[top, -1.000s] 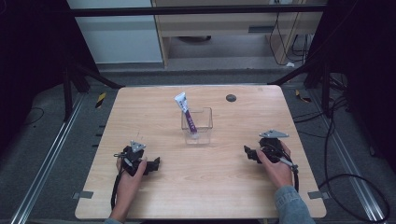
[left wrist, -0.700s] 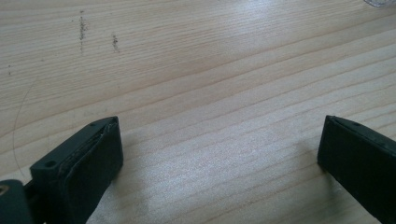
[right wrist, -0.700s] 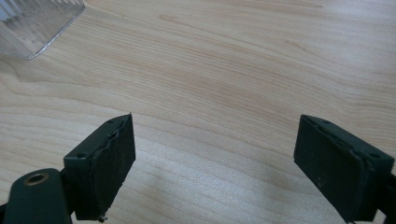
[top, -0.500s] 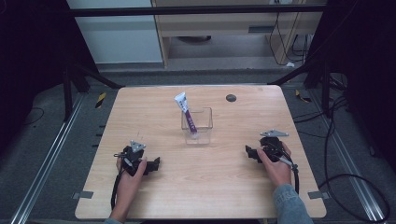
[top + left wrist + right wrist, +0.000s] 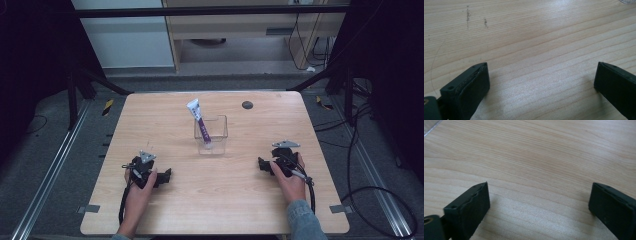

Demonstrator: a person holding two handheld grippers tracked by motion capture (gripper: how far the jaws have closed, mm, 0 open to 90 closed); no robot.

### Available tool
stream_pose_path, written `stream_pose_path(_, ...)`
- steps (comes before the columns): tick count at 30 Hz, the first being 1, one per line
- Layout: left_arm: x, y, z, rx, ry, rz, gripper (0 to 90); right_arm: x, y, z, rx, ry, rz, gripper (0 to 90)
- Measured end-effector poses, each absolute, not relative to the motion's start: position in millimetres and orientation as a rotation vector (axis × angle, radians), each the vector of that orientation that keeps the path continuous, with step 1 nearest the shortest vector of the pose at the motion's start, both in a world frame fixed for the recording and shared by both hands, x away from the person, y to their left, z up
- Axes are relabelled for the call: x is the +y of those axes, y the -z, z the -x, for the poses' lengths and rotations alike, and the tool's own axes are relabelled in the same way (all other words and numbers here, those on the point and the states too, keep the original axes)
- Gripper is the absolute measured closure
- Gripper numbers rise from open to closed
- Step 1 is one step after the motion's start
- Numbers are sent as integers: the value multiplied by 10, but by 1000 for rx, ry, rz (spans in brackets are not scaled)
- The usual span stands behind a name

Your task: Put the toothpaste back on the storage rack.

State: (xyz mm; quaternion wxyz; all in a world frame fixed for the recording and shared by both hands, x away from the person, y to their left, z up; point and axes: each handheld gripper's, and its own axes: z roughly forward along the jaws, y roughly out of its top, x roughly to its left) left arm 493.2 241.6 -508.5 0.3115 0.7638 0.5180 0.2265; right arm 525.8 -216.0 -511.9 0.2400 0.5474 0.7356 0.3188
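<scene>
A clear plastic box (image 5: 220,135) stands at the middle of the wooden table (image 5: 215,200). A white and purple tube (image 5: 199,120) leans in it, cap end up and tilted to the left. My left gripper (image 5: 167,175) rests on the table at the front left, held by a hand, pointing right. In the left gripper view it (image 5: 541,82) is open over bare wood. My right gripper (image 5: 261,164) lies at the front right, pointing left. In the right gripper view its jaws (image 5: 539,202) stand wide; they have just been opening, with nothing between them.
A small dark round disc (image 5: 247,105) lies near the table's far edge, right of centre. Cables (image 5: 312,192) trail from the grippers toward the front edge. Dark floor, rails and frame posts surround the table.
</scene>
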Motion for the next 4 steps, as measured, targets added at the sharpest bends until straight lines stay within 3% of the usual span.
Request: stream_pose_path(4,2417,5085,-4931,1366,-598,-2016,0,-2159,5121,-5258,1983,-848,-1546,4)
